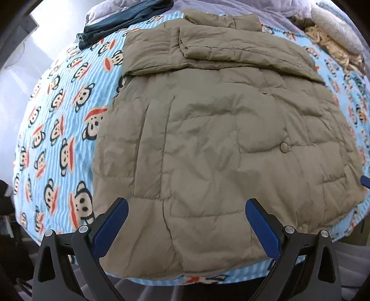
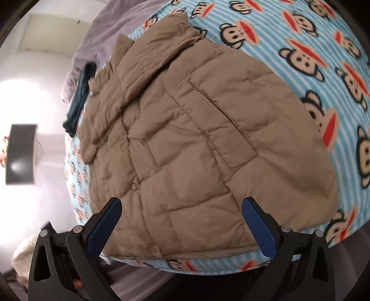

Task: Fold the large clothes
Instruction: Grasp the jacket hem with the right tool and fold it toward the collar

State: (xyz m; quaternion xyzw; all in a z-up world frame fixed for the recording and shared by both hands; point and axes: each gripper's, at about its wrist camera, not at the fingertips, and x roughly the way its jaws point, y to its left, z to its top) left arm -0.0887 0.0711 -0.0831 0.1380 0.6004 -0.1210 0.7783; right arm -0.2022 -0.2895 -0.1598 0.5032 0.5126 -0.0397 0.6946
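I am holding my left gripper [image 1: 187, 208] and my right gripper [image 2: 181, 207] with jaws spread wide, grasping nothing, above the near hem of the tan puffer jacket [image 1: 219, 143]. The jacket is lying flat on the monkey-print blanket [image 1: 57, 129], sleeves folded across its chest, with a dark garment [image 1: 120, 20] lying beyond it.

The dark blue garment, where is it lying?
In the left wrist view the dark blue garment lies at the bed's far left, beside the khaki jacket's folded sleeves, against the grey bedding.

bed [image 1: 57, 129]: monkey-print striped blanket | on it: khaki padded jacket [image 1: 208, 139], dark folded garment [image 1: 120, 20]
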